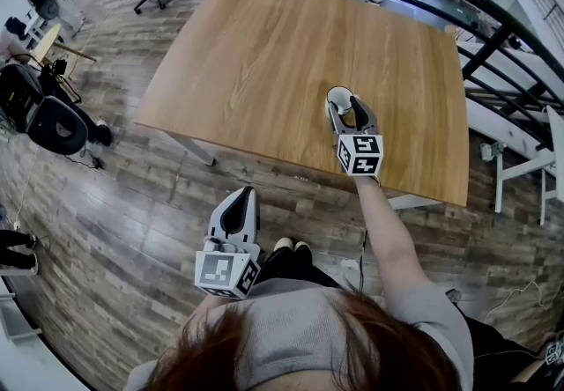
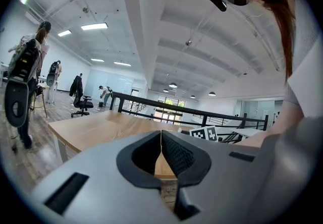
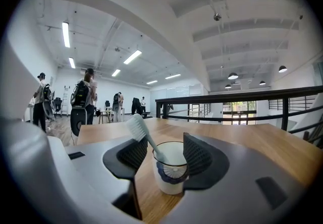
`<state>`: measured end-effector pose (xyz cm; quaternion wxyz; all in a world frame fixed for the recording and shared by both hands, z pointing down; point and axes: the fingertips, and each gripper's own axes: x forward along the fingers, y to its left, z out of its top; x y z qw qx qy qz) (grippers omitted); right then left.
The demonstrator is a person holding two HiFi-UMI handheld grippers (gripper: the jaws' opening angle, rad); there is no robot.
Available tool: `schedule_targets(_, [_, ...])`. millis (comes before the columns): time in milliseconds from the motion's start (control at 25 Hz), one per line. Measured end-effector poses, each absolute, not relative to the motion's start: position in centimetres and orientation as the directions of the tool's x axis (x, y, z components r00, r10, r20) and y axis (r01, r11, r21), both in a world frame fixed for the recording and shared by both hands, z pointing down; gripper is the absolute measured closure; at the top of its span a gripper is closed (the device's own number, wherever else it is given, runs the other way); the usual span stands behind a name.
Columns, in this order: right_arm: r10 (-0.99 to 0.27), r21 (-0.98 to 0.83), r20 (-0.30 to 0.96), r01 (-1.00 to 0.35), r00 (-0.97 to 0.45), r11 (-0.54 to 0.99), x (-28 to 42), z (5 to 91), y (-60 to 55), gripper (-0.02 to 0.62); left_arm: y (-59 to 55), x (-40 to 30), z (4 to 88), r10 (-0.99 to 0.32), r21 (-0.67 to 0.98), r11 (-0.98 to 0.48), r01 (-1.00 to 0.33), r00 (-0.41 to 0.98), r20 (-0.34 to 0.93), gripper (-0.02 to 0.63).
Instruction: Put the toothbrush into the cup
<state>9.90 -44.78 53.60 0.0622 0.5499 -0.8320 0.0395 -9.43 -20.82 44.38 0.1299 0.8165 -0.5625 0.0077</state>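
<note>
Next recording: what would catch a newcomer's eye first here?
A white toothbrush leans bristles-up in a white, dark-rimmed cup on the light wooden table, between the open jaws of the right gripper. The left gripper, shut, hangs off the table's near edge above the plank floor.

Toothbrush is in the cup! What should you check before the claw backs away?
1. Toothbrush stands in the cup, bristles up: ok.
2. The cup is upright on the table: ok.
3. Right claw open, jaws apart around the cup: ok.
4. Toothbrush clear of the jaw it leans toward: cannot tell.
5. Left claw shut, empty, away from the cup: ok.
</note>
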Motion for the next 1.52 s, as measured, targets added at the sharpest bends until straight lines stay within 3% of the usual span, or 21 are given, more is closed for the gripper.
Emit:
schedule_targets(520, [-0.913,-0.016,0.168,-0.927,-0.371,0.374,10.1,55.1,-43.2,0.388,-20.8,-9.3,44.4,-0.909,0.212,-0.351,-0.912,0.386,0.155,0.598])
schedule_targets(920, [-0.927,-0.113,0.108,-0.931,-0.358,0.346,10.9,52.5,-38.3,0.390,-21.4,-8.1,44.0,-0.894,0.220,-0.392,-0.893,0.426,0.139,0.598])
schedule_targets(1160, [-0.943,-0.039,0.049,-0.944,-0.329,0.327,11.5,48.1,-33.7,0.393,-21.7,-5.6,43.7,-0.864,0.229,-0.455,-0.861,0.489,0.119,0.598])
schedule_targets(1240, [-0.945,-0.033,0.029,-0.946,-0.325,0.324,11.6,46.2,-31.9,0.431,-21.9,-4.7,43.5,-0.852,0.232,-0.478,-0.847,0.512,0.110,0.598])
schedule_targets(1320, [-0.943,-0.039,-0.009,-0.942,-0.332,0.332,11.5,44.0,-30.1,0.519,-22.1,-3.7,43.3,-0.840,0.232,-0.501,-0.834,0.533,0.102,0.598])
schedule_targets(1520, [-0.935,-0.052,-0.070,-0.935,-0.346,0.350,11.6,40.9,-26.3,0.579,-22.6,-1.2,42.5,-0.812,0.228,-0.551,-0.803,0.578,0.075,0.598])
